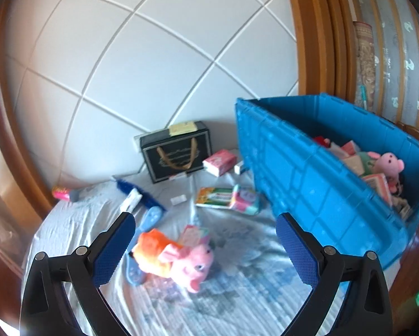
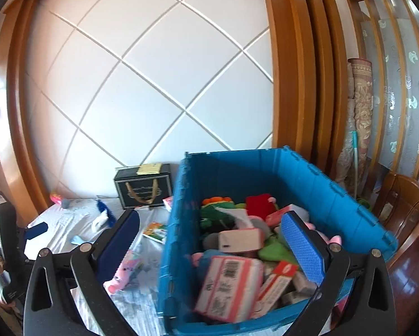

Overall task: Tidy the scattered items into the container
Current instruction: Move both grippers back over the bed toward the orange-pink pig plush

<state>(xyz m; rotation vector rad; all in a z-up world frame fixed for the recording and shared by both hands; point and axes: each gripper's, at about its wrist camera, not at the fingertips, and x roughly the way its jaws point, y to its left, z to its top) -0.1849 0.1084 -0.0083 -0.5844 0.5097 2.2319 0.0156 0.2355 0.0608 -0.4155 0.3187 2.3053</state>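
My left gripper (image 1: 205,247) stands with its jaws spread wide and nothing between the pads; it looks down at the bed sheet (image 1: 251,302). Just ahead of its blue pads (image 1: 112,252) lies a pink plush pig (image 1: 191,263) with an orange piece on its back, on top of a light blue flat thing (image 1: 133,274) I cannot make out. A little farther out I see a green and orange packet (image 1: 213,197) touching a pink and teal pack (image 1: 245,198), a small white slip (image 1: 178,199), a blue brush (image 1: 136,193), and a pink pack (image 1: 220,162) near the black gift bag (image 1: 177,151) that stands against the white padded headboard (image 1: 153,56). A pink tube (image 1: 62,193) lies at the far left edge of the sheet.

My right gripper (image 2: 209,240) is also wide open and empty, hovering over the near end of the blue container (image 2: 237,168). The bin sits on the bed to the right of the scattered things and is already well filled: a white and pink tissue pack (image 2: 229,288) nearest me, a red and white box (image 2: 276,280), green plush (image 2: 217,212), something red (image 2: 258,203). From the left wrist view, a pink plush toy (image 1: 391,165) lies among packs at the bin's far side.
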